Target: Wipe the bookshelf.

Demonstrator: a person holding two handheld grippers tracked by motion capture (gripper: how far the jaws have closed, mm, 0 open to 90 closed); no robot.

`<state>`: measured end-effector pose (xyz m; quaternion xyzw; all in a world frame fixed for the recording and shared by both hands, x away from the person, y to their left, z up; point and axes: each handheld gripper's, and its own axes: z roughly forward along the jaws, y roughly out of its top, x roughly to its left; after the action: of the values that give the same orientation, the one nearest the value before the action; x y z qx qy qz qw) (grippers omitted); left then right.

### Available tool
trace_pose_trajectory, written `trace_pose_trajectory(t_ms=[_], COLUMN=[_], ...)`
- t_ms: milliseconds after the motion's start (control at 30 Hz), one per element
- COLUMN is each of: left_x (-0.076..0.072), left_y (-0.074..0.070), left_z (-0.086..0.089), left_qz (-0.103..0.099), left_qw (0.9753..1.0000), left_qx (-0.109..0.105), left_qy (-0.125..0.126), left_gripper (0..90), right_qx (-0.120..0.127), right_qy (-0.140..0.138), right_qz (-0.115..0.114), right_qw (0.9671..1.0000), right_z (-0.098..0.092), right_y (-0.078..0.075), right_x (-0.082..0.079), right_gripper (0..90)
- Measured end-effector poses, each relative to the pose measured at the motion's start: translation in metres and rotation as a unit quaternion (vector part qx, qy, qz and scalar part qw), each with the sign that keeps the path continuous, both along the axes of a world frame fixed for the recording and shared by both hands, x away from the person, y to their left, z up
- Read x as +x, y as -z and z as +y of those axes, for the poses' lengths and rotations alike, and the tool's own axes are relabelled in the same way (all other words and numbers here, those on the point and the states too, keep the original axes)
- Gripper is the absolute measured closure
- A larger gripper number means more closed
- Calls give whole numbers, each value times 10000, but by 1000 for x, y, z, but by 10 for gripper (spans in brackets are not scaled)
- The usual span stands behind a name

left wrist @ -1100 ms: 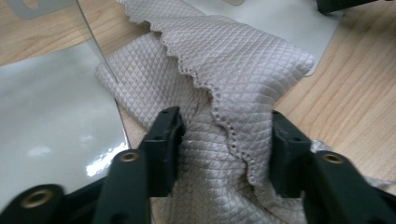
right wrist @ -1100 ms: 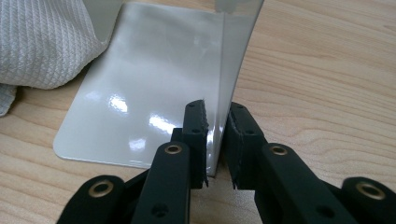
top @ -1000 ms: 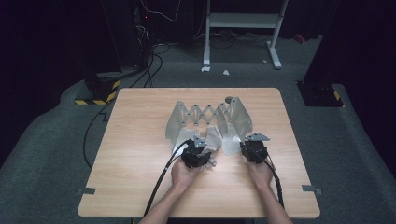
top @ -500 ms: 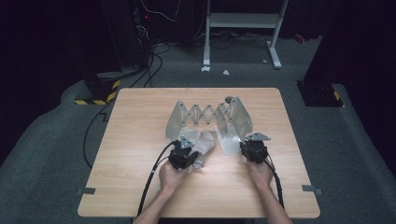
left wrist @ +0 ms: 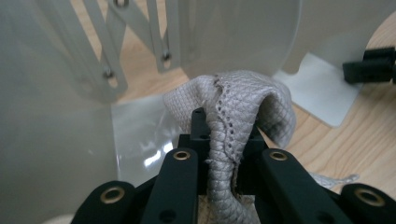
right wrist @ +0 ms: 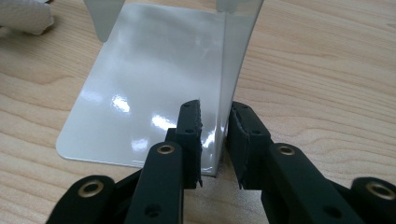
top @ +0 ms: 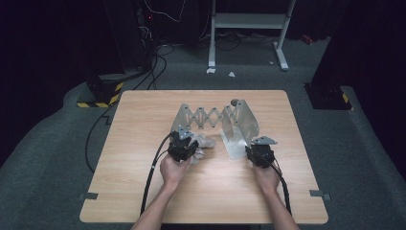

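High view: the metal expanding rack (top: pixel 215 117) runs left-right across the table (top: pixel 143 196). Left gripper (left wrist: pixel 224 140) clamps the grey cloth (left wrist: pixel 243 102) beside it; right gripper (right wrist: pixel 215 140) straddles the rack's upright end plate (right wrist: pixel 233 70).

grey quilted cloth (left wrist: pixel 243 107) bunched beside upright metal bookend (top: pixel 239 124).

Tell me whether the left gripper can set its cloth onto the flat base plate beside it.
Probably yes. The left gripper holds the cloth just at the near edge of the base plate, whose shiny surface lies bare between the upright metal walls.
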<state>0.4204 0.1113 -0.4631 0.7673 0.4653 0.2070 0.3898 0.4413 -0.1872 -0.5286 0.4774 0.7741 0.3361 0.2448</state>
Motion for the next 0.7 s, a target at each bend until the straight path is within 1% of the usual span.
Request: trace_pose_trajectory(t_ms=[267,333,433,567,600,667,700], left_x=[11,14,16,18,19,21,22], left_y=[-21,-26,-34,-47,-49,-49,-48], left_z=[-1,0,1,1,0,-3,-4], left_qz=[-129,-153,-232,-406,-429,-407,-390], left_qw=[9999,9997,9995,9987,9986,9987,9989], left_qx=[-82,-136,-194,-301,-306,-310,-265], left_qy=[-78,-100,-101,-59,-54,-51,-39], left_gripper=[814,814,813,812,812,811,811], right_qx=[52,64,34,37,37,53,55], right_qy=[-34,-51,-74,-92,-95,-97,-98], right_qz=[23,32,18,20,19,29,29], right_qw=[10000,10000,10000,9999,9999,9999,9999], right_z=[0,0,1,1,1,1,1], right_y=[0,0,0,0,0,0,0], right_x=[0,0,0,0,0,0,0], right_gripper=[750,751,750,750,750,751,751])
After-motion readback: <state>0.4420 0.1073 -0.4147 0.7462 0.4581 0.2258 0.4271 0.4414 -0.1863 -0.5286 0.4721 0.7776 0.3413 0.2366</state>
